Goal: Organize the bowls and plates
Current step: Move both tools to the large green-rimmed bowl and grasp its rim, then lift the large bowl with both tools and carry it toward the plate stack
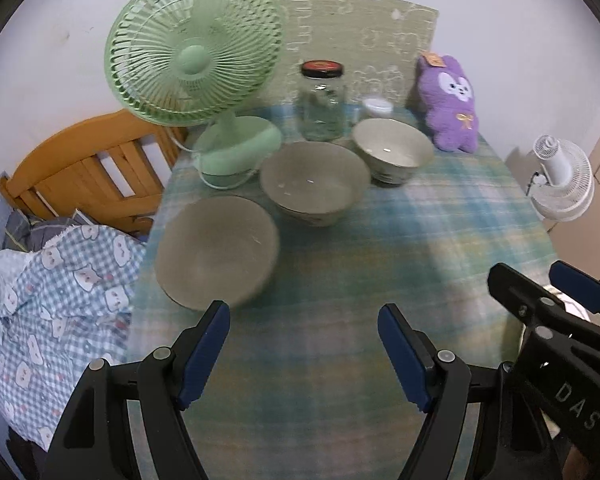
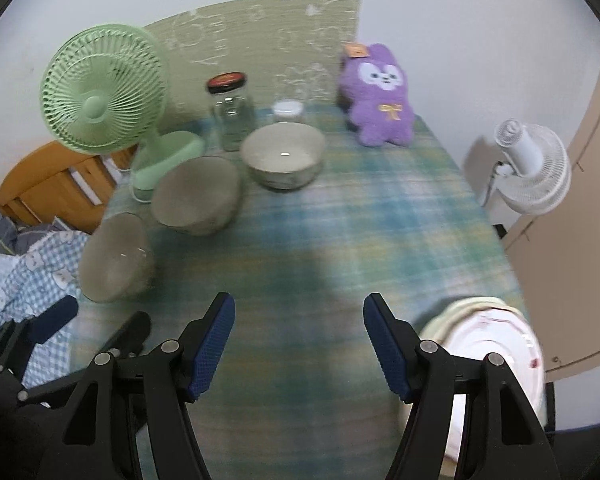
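Note:
Three grey-white bowls stand in a diagonal row on the plaid table: a near bowl [image 1: 216, 250] [image 2: 114, 258], a middle bowl [image 1: 314, 182] [image 2: 198, 194] and a far bowl [image 1: 392, 148] [image 2: 283, 154]. A stack of white plates [image 2: 496, 344] lies at the near right table edge. My left gripper [image 1: 304, 324] is open and empty, just right of the near bowl. My right gripper [image 2: 299, 316] is open and empty above bare cloth, left of the plates. It also shows in the left wrist view [image 1: 528, 280].
A green desk fan [image 1: 196, 52] [image 2: 104, 88], a glass jar with a dark lid [image 1: 323, 98] [image 2: 231, 114], a small white-lidded jar [image 2: 287, 110] and a purple plush toy [image 1: 452, 104] [image 2: 380, 96] stand at the back. A white fan [image 2: 532, 168] hangs right; bedding [image 1: 60, 292] lies left.

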Demonstrator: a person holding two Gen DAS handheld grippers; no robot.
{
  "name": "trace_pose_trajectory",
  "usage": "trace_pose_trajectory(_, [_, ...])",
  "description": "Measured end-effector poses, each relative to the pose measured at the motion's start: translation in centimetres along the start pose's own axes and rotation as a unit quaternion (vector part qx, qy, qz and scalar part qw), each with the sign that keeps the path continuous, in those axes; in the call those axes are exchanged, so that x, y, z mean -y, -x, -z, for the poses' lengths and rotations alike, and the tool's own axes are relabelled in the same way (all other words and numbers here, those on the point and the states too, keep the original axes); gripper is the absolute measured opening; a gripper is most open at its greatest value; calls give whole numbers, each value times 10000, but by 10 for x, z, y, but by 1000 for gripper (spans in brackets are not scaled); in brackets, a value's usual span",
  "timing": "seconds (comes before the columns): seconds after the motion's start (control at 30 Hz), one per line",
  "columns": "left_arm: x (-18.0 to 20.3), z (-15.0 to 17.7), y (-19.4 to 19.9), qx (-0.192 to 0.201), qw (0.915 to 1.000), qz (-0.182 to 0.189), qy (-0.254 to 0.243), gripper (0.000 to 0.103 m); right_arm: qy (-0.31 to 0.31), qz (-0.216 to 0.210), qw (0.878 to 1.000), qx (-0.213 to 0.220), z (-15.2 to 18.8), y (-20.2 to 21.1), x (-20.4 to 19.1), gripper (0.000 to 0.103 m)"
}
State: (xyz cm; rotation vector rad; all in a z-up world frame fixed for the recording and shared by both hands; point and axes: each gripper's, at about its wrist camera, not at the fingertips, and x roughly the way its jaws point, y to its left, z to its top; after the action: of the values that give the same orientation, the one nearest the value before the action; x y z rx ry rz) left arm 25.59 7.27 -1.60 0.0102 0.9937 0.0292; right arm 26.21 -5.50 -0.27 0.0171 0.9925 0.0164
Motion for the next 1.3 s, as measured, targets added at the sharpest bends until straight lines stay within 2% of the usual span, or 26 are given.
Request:
trace_pose_trajectory(0.17, [-36,-11,-15,87,10000,27,-26,76,21,-123,9999,-36,-10,-22,-43,70])
trace_pose_trajectory(0.5, [-95,-23,-49,52,9995,-280,118,74,96,-245,9996,-99,-26,-63,-105,70])
trace_pose_trajectory(0.63, [-112,-27,-67,64,9993,-339,130,67,90,-263,9995,-161,-31,-81,-121,69])
trace_pose_trajectory(1.03, [-126,-27,-112,-231,9995,-230,-49,45,134,-275,9978,-582,-31,-128,-150,51])
trace_pose_trajectory(1.23, [-125,-27,-122,-461,9989,-79,-52,30,129,-273,9967,-756,-30,-139,-157,37])
trace_pose_trajectory(1.3, [-126,-28,-122,-490,9988,-46,20,28,137,-273,9966,-763,-31,-139,-158,30])
